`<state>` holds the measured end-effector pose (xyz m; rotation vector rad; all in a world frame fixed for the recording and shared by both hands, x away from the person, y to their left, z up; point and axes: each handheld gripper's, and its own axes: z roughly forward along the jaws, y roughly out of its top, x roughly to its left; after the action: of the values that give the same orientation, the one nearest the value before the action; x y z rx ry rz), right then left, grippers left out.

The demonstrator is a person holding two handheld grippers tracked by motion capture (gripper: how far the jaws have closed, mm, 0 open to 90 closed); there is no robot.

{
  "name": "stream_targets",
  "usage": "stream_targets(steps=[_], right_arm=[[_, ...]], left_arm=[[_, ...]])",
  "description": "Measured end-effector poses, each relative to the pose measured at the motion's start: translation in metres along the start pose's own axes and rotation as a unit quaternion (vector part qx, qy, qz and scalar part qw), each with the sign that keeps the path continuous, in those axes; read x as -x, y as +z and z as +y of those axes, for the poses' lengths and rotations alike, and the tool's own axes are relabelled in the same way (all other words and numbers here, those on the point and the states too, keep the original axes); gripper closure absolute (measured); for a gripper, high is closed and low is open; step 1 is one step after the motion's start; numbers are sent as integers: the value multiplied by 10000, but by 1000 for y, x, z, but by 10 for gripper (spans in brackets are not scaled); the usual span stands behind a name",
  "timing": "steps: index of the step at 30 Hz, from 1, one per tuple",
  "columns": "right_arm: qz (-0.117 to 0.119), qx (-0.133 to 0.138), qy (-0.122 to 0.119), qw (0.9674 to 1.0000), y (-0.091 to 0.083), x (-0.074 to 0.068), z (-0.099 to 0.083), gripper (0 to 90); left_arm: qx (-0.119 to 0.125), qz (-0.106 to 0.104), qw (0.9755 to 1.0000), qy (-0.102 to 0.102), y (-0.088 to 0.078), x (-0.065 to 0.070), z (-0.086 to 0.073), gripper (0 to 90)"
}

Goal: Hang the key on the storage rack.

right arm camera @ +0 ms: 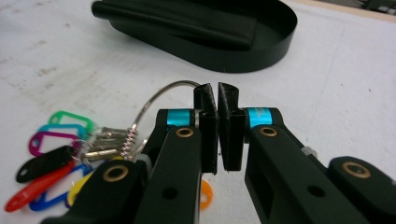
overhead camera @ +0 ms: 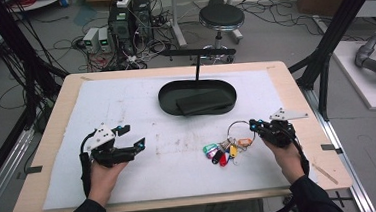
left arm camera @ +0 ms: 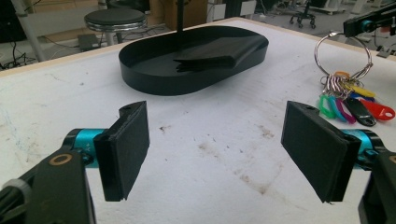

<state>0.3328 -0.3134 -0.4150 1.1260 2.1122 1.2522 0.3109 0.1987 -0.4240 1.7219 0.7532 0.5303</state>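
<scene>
**Key ring gripped at the right side of the bench**

On the white mat covering the bench (overhead camera: 125, 98), toward its right front part, a large wire key ring (overhead camera: 237, 128) is found, with a bunch of keys and coloured plastic tags (overhead camera: 222, 151) hanging from it and spread on the mat. The ring is pinched by the right tongs (overhead camera: 253, 125), whose pads are seen in the right gripper view pressed almost together, with the wire passing between them at their tips. The ring is held upright, while the tags rest on the surface in green, purple, black, red, yellow, blue and orange.

Well apart, at the left front of the mat, the left tongs (overhead camera: 132, 137) are held released, the two pads standing wide with bare mat between them and nothing grasped.

Behind the keys, toward the middle rear of the mat, a black oval tray (overhead camera: 168, 101) is placed, with a flat dark object (overhead camera: 203, 102) lying inside it and a thin black post (overhead camera: 197, 67) rising from it.
</scene>
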Motion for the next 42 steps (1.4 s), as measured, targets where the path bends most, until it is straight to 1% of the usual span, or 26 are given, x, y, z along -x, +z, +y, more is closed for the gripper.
stream_targets(steps=[2,3,6,9,11,12,14,16,17,19,23,25,27,31,35,36,37,41,42], right_arm=[[116,131,-14,9998,-1,-3,2,884],[193,180,42,9996,-2,-6,3,883],[429,287,95,9986,-1,-13,5,883],[651,299,163,9973,1,-19,5,877],[805,182,182,9964,4,-22,4,851],[898,60,212,9957,7,-24,3,829],[967,-74,202,9951,11,-26,1,826],[1107,-179,262,9934,14,-27,1,831],[1138,-206,281,9929,14,-28,0,841],[1159,-246,218,9927,16,-30,0,854],[1252,-296,251,9914,17,-32,1,863],[1336,-310,300,9901,17,-31,1,868],[1369,-288,244,9899,16,-31,3,875],[1330,-141,-19,9910,10,-35,12,881],[1406,30,-235,9898,3,-35,23,881],[1442,44,-261,9892,1,-34,26,882],[1436,65,-336,9890,-1,-34,29,882],[1460,176,-441,9881,-7,-31,39,882],[1491,235,-481,9874,-9,-30,43,882]], left_arm=[[3,-3,10000,8,0,0,0,237],[1,-6,10000,11,-1,-1,0,237],[-1,-16,10000,4,0,-1,-1,237],[-10,-43,10000,2,1,0,-1,236],[-9,-61,10000,5,2,0,-1,237],[-5,-64,10000,4,2,0,-1,237],[1,-76,10000,17,2,1,0,237],[5,-85,10000,13,3,1,0,237],[-9,-95,10000,21,3,2,0,237],[-16,-100,9999,20,4,2,0,237],[2,-101,9999,22,3,3,0,236],[-1,-102,9999,22,3,3,0,237],[11,-103,9999,8,3,2,0,237],[24,-109,9999,4,3,2,1,237],[55,-129,9999,23,2,1,2,236],[79,-141,9999,9,2,1,2,236],[85,-149,9998,24,2,1,2,236],[120,-197,9997,3,0,0,3,237],[122,-200,9997,-2,0,0,3,236]])
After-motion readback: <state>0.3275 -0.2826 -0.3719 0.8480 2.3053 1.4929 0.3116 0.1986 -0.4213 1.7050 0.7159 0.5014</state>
